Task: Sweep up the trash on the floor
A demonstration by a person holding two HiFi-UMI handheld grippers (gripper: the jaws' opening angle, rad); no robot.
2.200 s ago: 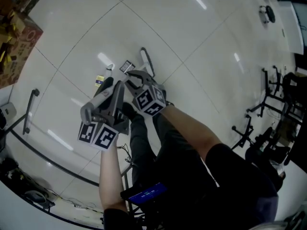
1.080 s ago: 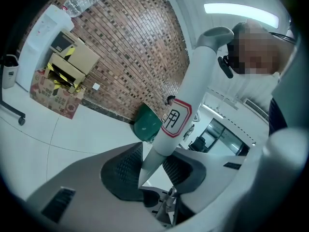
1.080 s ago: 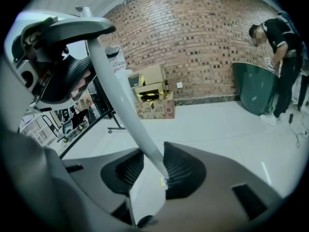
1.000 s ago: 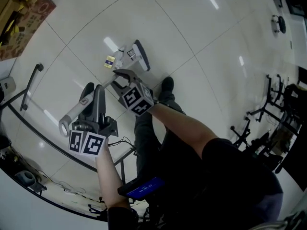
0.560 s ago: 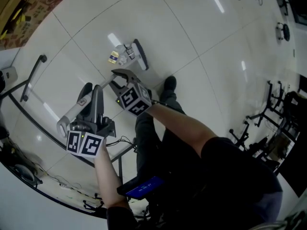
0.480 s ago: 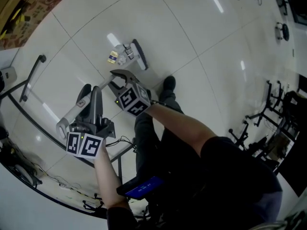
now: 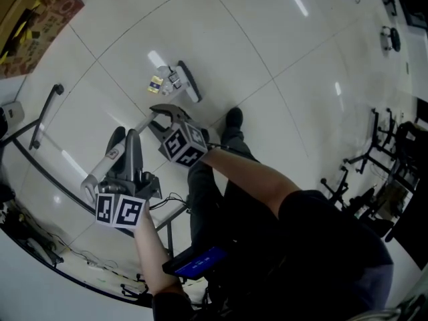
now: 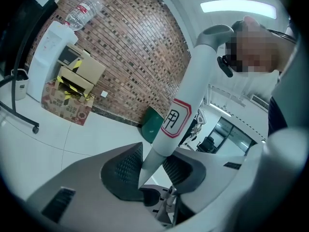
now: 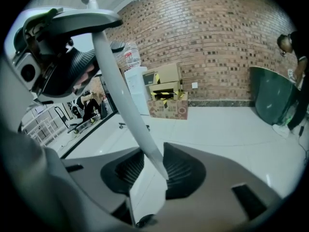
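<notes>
Trash (image 7: pixel 159 81), head view: few small scraps lie loose on the floor (image 7: pixel 267 39), just beside broom head (image 7: pixel 188 82); not gathered yet.
Left gripper view: left gripper (image 8: pixel 153 170) jaws clamp the broom handle (image 8: pixel 181 115) up high.
Right gripper view: right gripper (image 9: pixel 154 170) jaws clamp the same handle lower down.
Judgement: sweep mostly left to do.

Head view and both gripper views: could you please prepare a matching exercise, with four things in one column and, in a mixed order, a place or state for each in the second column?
Things
1. broom handle
2. broom head
3. cardboard boxes
4. water bottle

Places or states
A. stacked by the brick wall
B. on top of the white dispenser
C. held by the left gripper and the right gripper
D. on the floor, beside the trash

Pairs: 1-C, 2-D, 3-A, 4-B
</notes>
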